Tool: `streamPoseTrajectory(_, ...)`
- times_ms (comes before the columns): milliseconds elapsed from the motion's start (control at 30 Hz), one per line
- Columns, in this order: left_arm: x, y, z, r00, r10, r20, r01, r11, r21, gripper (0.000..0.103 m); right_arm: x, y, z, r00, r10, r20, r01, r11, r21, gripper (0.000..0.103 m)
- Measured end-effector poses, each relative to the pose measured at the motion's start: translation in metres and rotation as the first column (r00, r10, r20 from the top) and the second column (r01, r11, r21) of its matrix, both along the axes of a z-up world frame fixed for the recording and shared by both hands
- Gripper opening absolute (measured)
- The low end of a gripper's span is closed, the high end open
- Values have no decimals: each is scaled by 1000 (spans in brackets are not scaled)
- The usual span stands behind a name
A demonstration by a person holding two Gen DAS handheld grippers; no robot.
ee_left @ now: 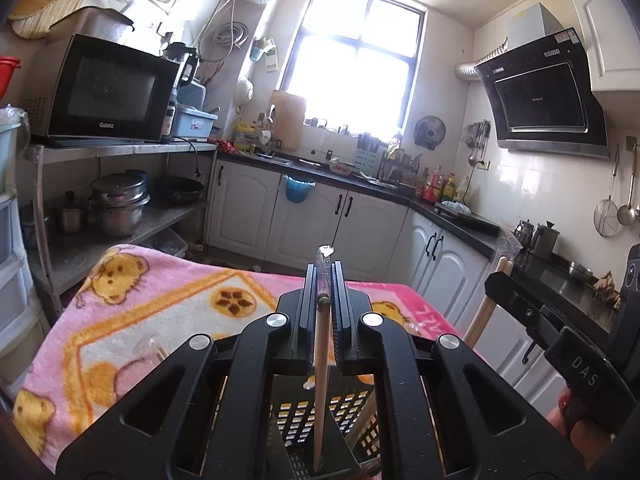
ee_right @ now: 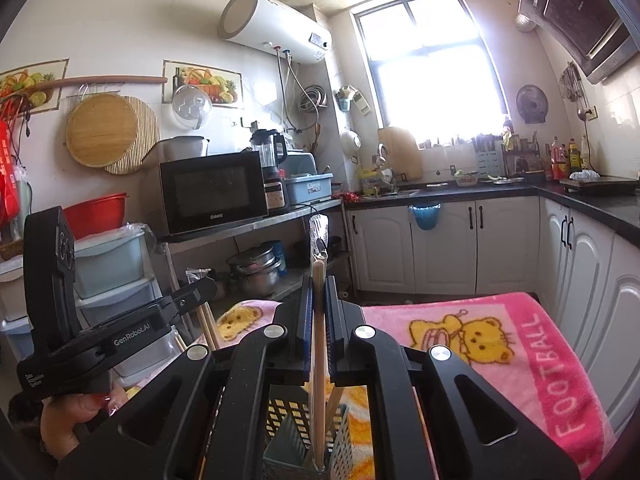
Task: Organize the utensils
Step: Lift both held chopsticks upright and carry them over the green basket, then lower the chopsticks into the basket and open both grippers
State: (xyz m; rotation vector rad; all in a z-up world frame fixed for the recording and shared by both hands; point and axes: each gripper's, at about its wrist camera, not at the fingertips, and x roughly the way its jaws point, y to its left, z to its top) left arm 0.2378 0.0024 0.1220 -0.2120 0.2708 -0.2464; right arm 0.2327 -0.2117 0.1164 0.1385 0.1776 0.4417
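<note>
Kitchen, strong daylight through the window. Bench draped with a pink towel printed with yellow bears; "FOOTBALL" ran along its red border in the right wrist view.

Left tool: jaws nearly shut, clamped on wrapped chopsticks, held upright. Their lower ends stood inside a perforated holder on the towel, directly under the tool.

Right tool: jaws likewise closed on a second wrapped pair, upright, clear wrapper sticking above the tips, lower ends down in the same holder.

The two tools were close together, each visible in the other's camera.

Room: microwave on a metal rack, steel pots on the shelf below. White cabinets under a dark counter. Range hood right wall, water heater high on left wall.
</note>
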Motion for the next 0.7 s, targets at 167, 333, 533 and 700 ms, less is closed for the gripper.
streamPoseTrajectory(167, 1, -1, -13, 1000, -4, -27, 4, 1000, 3, 4, 0, 2, -9, 1000, -2, -16, 2, 1000, -1, 6)
streamPoseTrajectory(333, 1, 0, -25, 999, -9, -54, 8, 1000, -5, 4, 0, 1, -17, 999, -5, -34, 5, 1000, 4, 6)
streamPoseTrajectory(533, -1, 2, -32, 997, -14, -71, 13, 1000, -14, 4, -1, -5, -25, 997, -10, -71, 11, 1000, 16, 6)
streamPoseTrajectory(700, -4, 2, -35, 996, -20, -85, 19, 1000, -20, 4, -3, -10, -30, 995, -14, -102, 16, 1000, 21, 6)
